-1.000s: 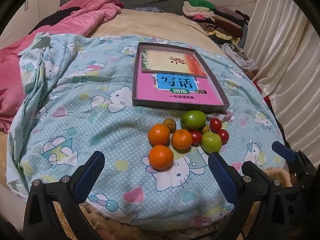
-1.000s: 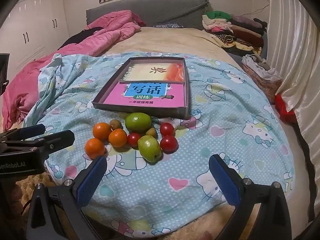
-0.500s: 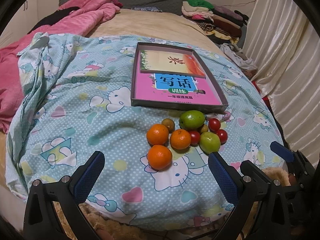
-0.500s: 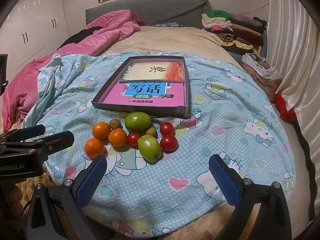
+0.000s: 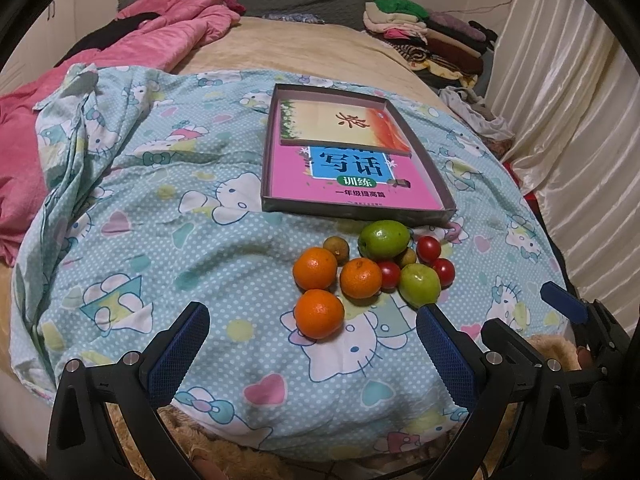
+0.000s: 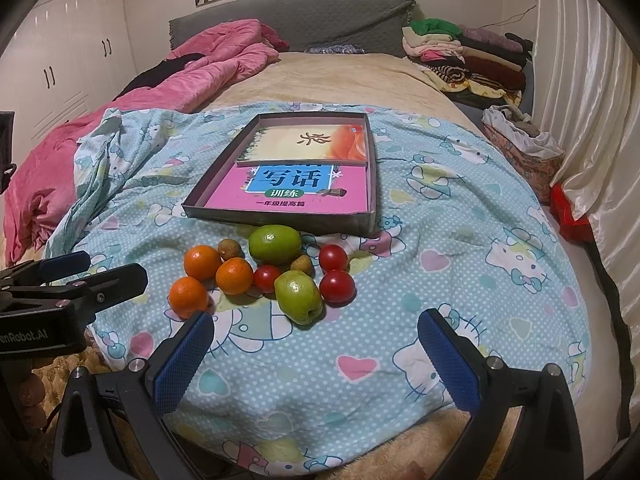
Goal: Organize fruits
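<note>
Blue quilt (image 5: 168, 216) with fruit pile (image 5: 372, 268) unchanged; both hand-held grippers (image 5: 312, 344) (image 6: 316, 344) still wide, empty.

Black plastic left gripper (image 5: 312, 344), right gripper (image 6: 316, 348); blue textured fingers (image 6: 184, 360); silver screws; white lettering.

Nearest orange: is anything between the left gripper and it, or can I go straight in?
Nothing visible blocks it. The nearest orange sits at the front of the fruit cluster, with only bare quilt between it and the open left gripper. The other oranges lie behind it.
</note>
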`<state>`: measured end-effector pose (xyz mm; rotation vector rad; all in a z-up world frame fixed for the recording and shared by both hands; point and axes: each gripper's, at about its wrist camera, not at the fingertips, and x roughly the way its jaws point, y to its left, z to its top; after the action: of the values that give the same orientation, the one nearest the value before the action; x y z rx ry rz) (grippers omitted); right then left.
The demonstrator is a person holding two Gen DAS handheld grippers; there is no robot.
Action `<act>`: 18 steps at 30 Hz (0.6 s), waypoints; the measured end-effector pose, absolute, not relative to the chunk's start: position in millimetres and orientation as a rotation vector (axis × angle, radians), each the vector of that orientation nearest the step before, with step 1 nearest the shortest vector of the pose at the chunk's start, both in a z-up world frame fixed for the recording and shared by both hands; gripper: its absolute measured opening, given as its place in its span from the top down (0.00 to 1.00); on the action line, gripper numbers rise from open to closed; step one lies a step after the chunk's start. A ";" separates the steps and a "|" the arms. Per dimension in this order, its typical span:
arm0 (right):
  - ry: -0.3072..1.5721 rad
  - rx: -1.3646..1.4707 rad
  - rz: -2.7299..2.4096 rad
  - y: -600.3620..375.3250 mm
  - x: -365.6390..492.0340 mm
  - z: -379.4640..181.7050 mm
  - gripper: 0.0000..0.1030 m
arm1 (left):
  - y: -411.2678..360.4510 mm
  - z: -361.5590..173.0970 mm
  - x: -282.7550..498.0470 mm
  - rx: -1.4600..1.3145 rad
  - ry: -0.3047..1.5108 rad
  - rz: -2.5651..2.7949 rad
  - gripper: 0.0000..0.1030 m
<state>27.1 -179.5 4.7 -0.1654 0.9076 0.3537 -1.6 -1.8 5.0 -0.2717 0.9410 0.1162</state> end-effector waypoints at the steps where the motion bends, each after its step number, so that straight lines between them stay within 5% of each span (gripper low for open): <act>1: 0.907 -0.166 0.354 -179.4 27.1 5.0 0.00 | -1.8 5.3 -2.1 -0.272 0.939 0.116 0.00; 18: 0.906 -0.163 0.352 -177.5 28.6 6.0 0.00 | 0.6 4.2 0.0 -0.287 0.943 0.120 0.00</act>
<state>28.6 -177.5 6.0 -0.1633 0.9059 0.3521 0.0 0.6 4.2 -0.2866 0.9435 0.1199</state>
